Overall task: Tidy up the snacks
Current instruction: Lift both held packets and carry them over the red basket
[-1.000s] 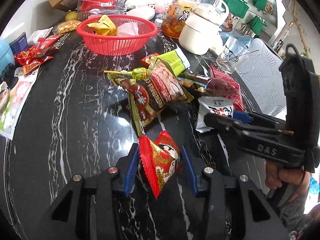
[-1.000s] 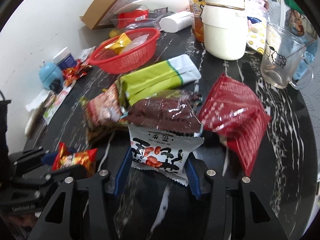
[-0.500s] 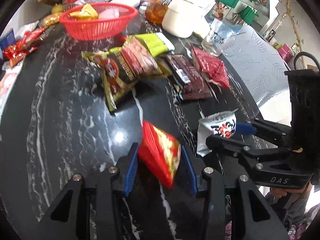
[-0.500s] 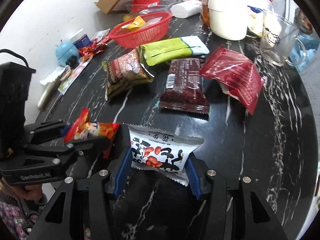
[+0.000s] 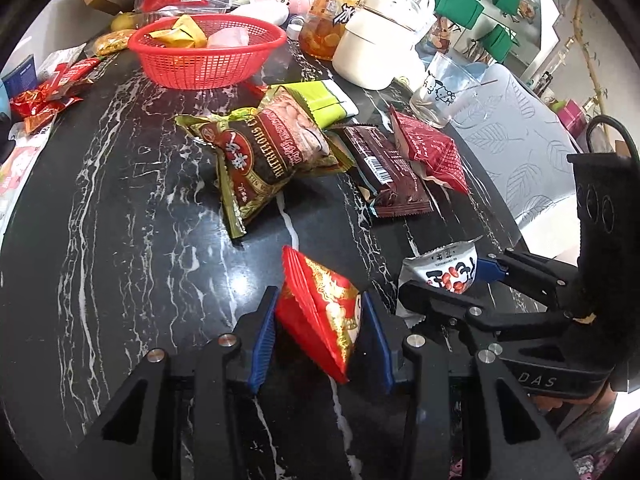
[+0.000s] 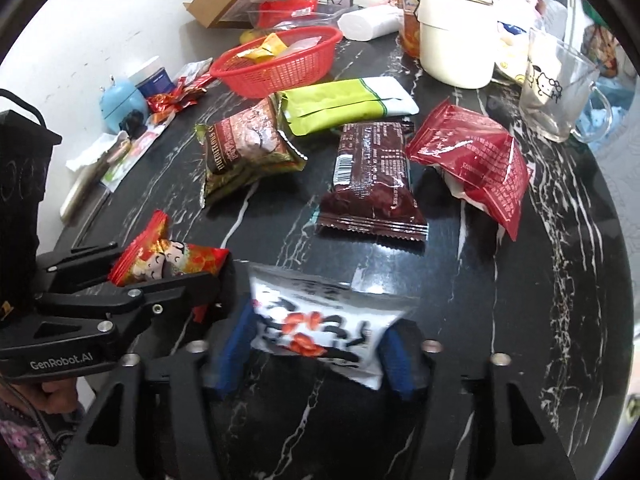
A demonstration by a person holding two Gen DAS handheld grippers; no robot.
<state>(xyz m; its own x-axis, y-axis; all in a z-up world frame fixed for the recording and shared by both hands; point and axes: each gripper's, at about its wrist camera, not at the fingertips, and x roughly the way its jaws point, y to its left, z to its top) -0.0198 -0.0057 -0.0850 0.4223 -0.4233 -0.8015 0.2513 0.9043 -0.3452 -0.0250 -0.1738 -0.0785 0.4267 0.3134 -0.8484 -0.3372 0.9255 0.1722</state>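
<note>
So the left hand-held gripper (image 5: pixel 318 330) is clamped on a small red snack packet (image 5: pixel 320 312), pinched across its width with the crimped end sticking forward and up past the blue pads. Right next to it, the right hand-held gripper (image 6: pixel 320 348) is clenched on a white peanut packet (image 6: pixel 320 324), gripped by its short ends so the long side runs across between the fingers. Both packets look lifted just off the black marble tabletop (image 5: pixel 120 240), near its front edge. What matters next, I'd guess, is the red basket (image 5: pixel 208 56): it sits well ahead of both grippers at the far side, a bit to the left, already holding a yellow packet (image 5: pixel 180 34). The left one seems to have the straighter run to it. In between lie the green-and-red nut bag (image 5: pixel 260 156), the brown bar (image 5: pixel 384 172) and the dark red pouch (image 5: pixel 432 152), so each carry probably has to pass over those rather than drag through.
</note>
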